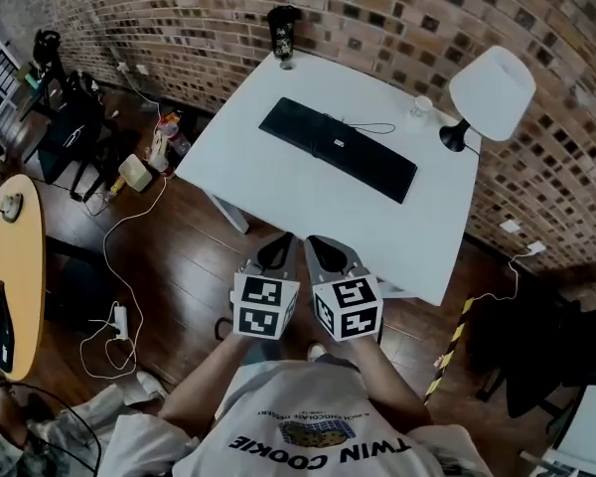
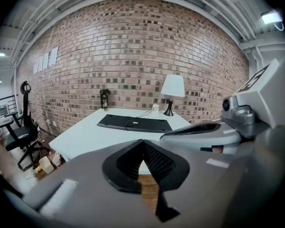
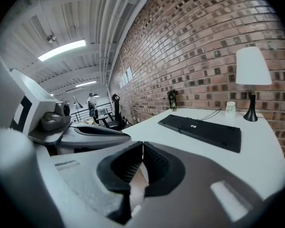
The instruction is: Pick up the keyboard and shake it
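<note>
A long black keyboard point(image 1: 338, 148) lies flat across the middle of the white table point(image 1: 278, 187), its thin cable curling toward the back; it shows too in the left gripper view point(image 2: 134, 122) and the right gripper view point(image 3: 202, 130). Both grippers hover side by side just off the table's near edge, well short of the keyboard. My left gripper point(image 1: 281, 241) is shut with nothing in it, tips meeting point(image 2: 143, 142). My right gripper point(image 1: 318, 243) is likewise shut and empty point(image 3: 142, 145).
A white-shaded lamp point(image 1: 487, 97) and a small white cup point(image 1: 420, 107) stand at the table's back right, a dark tumbler point(image 1: 282, 34) at its back corner by the brick wall. Cables and a power strip point(image 1: 119, 321) lie on the wooden floor; a round wooden table point(image 1: 10, 276) is at left.
</note>
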Tool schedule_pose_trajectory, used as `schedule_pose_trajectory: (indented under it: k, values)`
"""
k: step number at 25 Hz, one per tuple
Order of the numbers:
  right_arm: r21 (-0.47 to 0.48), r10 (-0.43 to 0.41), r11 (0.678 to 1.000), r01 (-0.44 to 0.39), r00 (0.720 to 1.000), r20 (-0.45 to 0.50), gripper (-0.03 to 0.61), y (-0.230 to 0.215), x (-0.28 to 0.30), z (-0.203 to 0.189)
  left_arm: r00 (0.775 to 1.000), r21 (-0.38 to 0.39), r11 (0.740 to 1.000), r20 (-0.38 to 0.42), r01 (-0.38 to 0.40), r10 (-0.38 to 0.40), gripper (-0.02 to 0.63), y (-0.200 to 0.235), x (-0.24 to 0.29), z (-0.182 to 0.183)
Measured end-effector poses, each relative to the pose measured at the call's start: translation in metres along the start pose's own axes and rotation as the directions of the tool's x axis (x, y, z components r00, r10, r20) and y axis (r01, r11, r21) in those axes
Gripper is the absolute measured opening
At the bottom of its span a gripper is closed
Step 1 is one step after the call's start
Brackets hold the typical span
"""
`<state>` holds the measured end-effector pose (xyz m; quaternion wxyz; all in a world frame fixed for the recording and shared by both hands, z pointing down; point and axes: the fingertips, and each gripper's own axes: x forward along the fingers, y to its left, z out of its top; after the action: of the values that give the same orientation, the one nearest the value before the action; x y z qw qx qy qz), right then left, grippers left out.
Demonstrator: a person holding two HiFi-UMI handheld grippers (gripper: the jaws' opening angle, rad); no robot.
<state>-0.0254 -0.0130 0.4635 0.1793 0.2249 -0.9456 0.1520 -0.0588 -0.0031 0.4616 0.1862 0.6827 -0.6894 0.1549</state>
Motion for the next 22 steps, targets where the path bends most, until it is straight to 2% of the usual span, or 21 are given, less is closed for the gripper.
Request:
schedule_pose_trajectory:
  k: [9, 15, 22]
  values:
    - [0.075, -0.19, 0.979, 0.191, 0.982, -0.011, 0.002, -0.028, 0.063, 0.033, 0.984, 0.04, 0.983, -0.034, 0.179, -0.177, 0.006, 0.058, 0.056, 0.029]
    - [0.113, -0.323, 0.94, 0.323, 0.946, -0.019, 0.003, -0.054, 0.082, 0.05, 0.954, 0.05, 0.953, -0.053, 0.298, -0.296, 0.006, 0.089, 0.088, 0.049]
    - [0.167, -0.415, 0.894, 0.417, 0.909, -0.048, 0.008, -0.102, 0.075, 0.053, 0.928, 0.111, 0.922, -0.07, 0.371, -0.365, 0.006, 0.107, 0.133, 0.069]
